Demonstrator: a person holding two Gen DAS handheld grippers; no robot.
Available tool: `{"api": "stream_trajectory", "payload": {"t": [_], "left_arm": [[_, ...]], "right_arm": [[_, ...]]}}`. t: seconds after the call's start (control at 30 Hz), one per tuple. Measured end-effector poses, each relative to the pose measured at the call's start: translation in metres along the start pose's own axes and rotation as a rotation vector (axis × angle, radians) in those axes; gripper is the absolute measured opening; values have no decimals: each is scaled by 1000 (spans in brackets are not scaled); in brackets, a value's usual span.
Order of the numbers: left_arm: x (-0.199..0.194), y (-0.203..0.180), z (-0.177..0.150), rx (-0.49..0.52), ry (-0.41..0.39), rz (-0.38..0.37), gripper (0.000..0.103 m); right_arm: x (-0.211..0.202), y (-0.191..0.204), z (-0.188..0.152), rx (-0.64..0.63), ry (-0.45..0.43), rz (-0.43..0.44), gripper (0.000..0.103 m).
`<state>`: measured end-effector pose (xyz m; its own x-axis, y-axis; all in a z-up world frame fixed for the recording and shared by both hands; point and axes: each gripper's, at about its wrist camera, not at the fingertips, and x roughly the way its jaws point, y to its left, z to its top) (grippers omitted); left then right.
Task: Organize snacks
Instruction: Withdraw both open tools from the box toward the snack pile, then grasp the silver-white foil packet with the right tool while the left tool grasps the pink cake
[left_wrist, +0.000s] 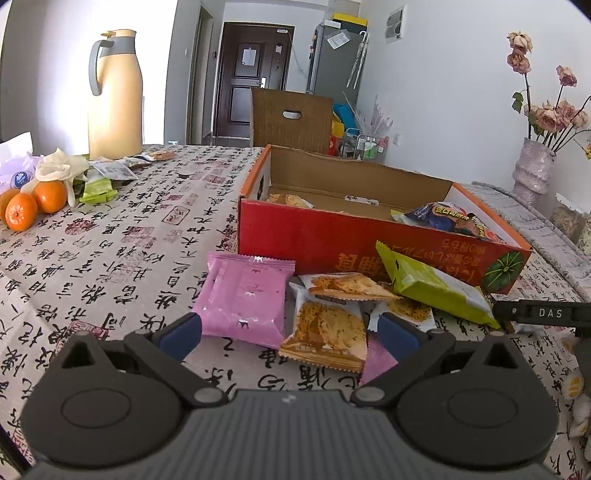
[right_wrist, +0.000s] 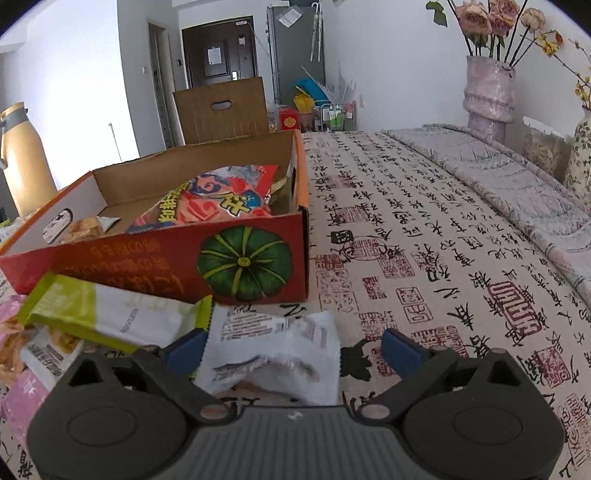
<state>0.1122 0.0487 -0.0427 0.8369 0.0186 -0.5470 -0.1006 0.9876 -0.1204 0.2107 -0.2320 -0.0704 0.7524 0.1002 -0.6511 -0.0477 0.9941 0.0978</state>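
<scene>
Snacks partly sorted, most packets still outside the box

The red box (left_wrist: 332, 236) holds a few packets; the pink packet (left_wrist: 245, 295), cracker packets (left_wrist: 325, 328) and green packet (left_wrist: 432, 284) lie before it. Left gripper (left_wrist: 290, 332) and right gripper (right_wrist: 293, 345) stand open; a white packet (right_wrist: 280, 343) lies loose between the right one's jaws.

Snack packets (left_wrist: 325, 306) before box (left_wrist: 332, 236)

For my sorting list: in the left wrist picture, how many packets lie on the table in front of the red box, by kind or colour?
Pink packets: 2
Cracker packets: 3
Green packet: 1
Total: 6
</scene>
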Motion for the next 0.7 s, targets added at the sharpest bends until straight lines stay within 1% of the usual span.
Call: {"api": "stream_trajectory", "payload": {"t": [0.1,0.17,0.2,0.27,0.3,0.33,0.37,0.4,0.43,0.47,0.6,0.7], "left_arm": [[0,1,0,-10,0,0,103],[0,2,0,-13,0,1,103],[0,2,0,-14,0,1,103],[0,2,0,-13,0,1,103],[0,2,0,-13,0,2,103],[0,2,0,-14,0,2,103],[0,2,0,-15,-1,2,103],[0,2,0,-15,-1,3,103],[0,2,0,-16,-1,3,103],[0,2,0,-15,-1,4,103],[-1,2,-1,-15,-2,3,103],[0,2,-1,-15,-2,5,103]], "right_arm": [[-3,0,-2,-5,-12,6,88],[-4,4,-6,-31,-26,-20,78],[-5,6,-7,-45,-29,-28,76],[-6,7,-8,-58,-35,-15,65],[-7,8,-8,-62,-37,-13,64],[-8,8,-8,-64,-39,-9,59],[-8,8,-8,-66,-43,-2,50],[-9,8,-8,-67,-46,2,45],[-10,8,-8,-68,-49,9,30],[-10,8,-8,-67,-52,12,20],[-12,5,-8,-47,-64,27,19],[-17,4,-9,-44,-96,35,19]]}}
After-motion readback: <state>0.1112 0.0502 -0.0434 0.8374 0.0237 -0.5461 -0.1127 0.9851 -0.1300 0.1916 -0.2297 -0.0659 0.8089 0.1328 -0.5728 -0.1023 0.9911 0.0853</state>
